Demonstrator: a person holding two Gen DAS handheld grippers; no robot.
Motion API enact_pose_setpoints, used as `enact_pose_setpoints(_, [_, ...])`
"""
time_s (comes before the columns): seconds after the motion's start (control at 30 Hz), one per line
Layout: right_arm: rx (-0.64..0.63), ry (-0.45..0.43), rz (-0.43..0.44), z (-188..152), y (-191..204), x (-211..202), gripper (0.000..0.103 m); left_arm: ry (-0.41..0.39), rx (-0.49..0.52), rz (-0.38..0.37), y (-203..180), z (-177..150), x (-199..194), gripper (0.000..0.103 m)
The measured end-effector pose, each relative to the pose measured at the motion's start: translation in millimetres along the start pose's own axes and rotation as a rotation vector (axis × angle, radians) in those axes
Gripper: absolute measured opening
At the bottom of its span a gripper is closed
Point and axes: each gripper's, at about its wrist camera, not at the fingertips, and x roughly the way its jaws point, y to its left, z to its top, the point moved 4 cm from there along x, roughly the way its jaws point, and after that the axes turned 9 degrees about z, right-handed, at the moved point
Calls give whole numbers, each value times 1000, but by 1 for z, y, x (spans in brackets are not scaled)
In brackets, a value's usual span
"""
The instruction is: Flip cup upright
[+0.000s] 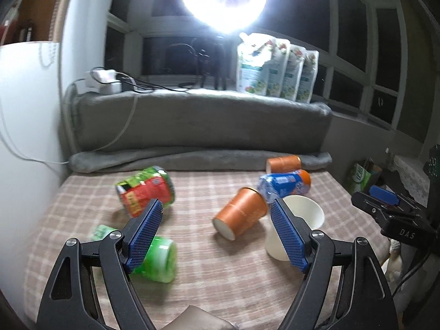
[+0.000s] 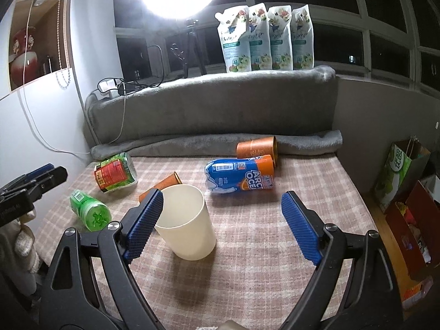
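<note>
Cream cup (image 2: 184, 224) stands upright, rim up, between both released grippers (image 2: 222, 218).

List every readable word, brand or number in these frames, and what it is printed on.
"ARC" above "OCE", cut off at the edge: blue bottle lying on the checked cloth.
"DAS": body of the right gripper, seen from the left wrist view.
Pouches on the ledge: lettering too blurred.
Red-labelled jar, green bottle, green box: print too small to read.
</note>
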Motion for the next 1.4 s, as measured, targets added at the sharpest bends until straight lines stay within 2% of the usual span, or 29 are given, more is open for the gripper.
enact_pose_setpoints(0.07, [-13,-12,-13,0,2,0,93,-19,-6,22,6,0,-3,81])
enact_pose_setpoints(0.13, [-21,-32,-27,0,3,-2,103,-36,-8,42,9,0,-5,85])
enact_pose_setpoints(0.4, [-37,-102,-71,5,4,-9,103,-62,-50,73,19,0,-4,88])
enact_pose_setpoints(0.47, [-38,-101,-74,4,4,-8,103,-58,-55,76,20,0,-2,91])
enact_pose_setpoints(1.4, [-31,-80,-76,1,1,-4,103,-45,-75,82,27,-2,1,92])
